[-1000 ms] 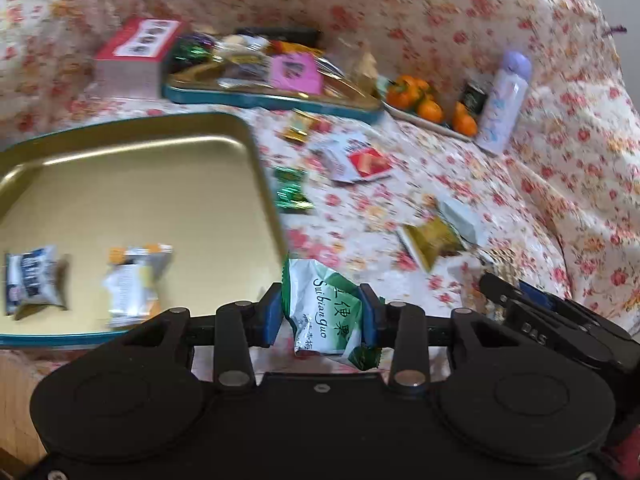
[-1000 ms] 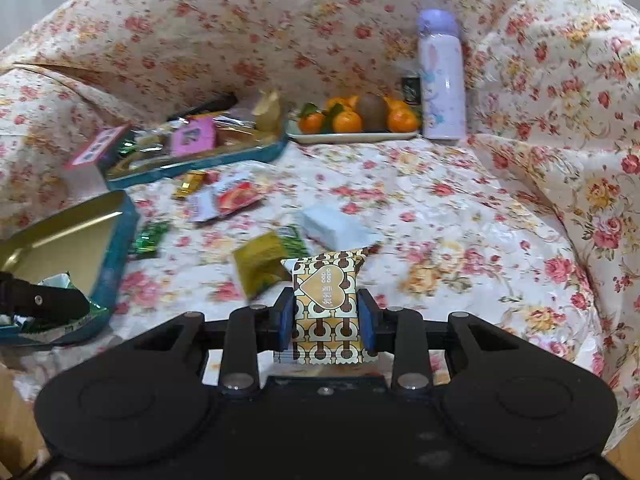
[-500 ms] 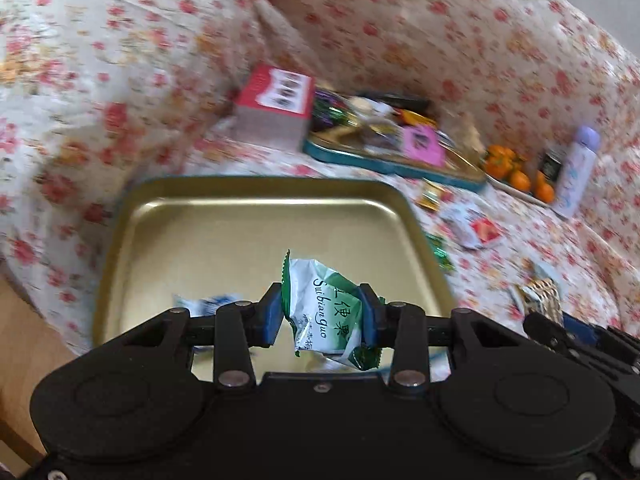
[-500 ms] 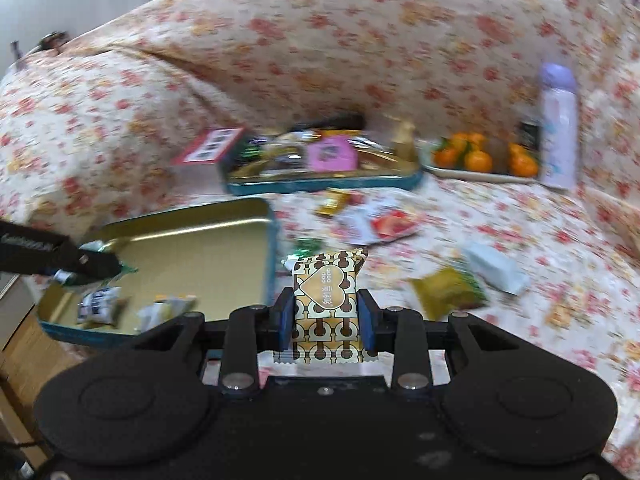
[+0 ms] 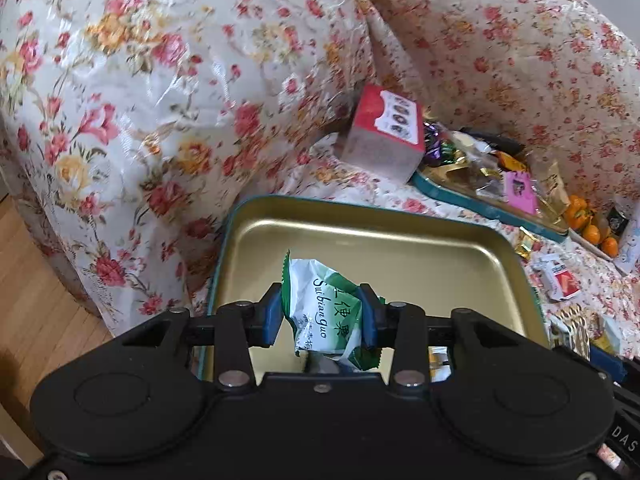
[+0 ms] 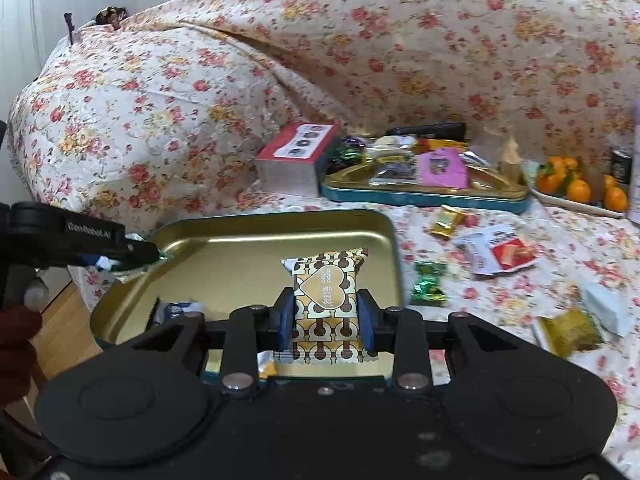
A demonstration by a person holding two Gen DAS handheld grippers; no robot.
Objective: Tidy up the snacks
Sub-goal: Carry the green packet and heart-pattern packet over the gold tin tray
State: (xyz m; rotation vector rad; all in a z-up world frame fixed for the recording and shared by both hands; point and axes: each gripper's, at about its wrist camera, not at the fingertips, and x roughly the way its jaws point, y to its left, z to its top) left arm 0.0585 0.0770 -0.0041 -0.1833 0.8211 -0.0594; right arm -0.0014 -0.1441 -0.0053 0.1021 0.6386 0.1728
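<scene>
Both claws loaded: left claw (image 5: 322, 316) pinches the green-white packet (image 5: 326, 312), right claw (image 6: 325, 320) pinches the gold heart packet (image 6: 324, 300), both above the gold tin tray (image 6: 394, 248). Best to lower inside the rim before letting go, dropping each onto bare floor away from the blue packet (image 6: 180, 308). Tray's middle and far side look free; left claw near its left rim, sofa arm (image 5: 140, 100) close.

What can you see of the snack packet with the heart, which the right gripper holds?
The heart-printed snack packet is a small sealed pillow pack of glossy foil, gold and white with brown ring shapes and serrated ends. It stands upright, pinched at its sides between the blue pads of the right gripper, above the gold tray.
</scene>
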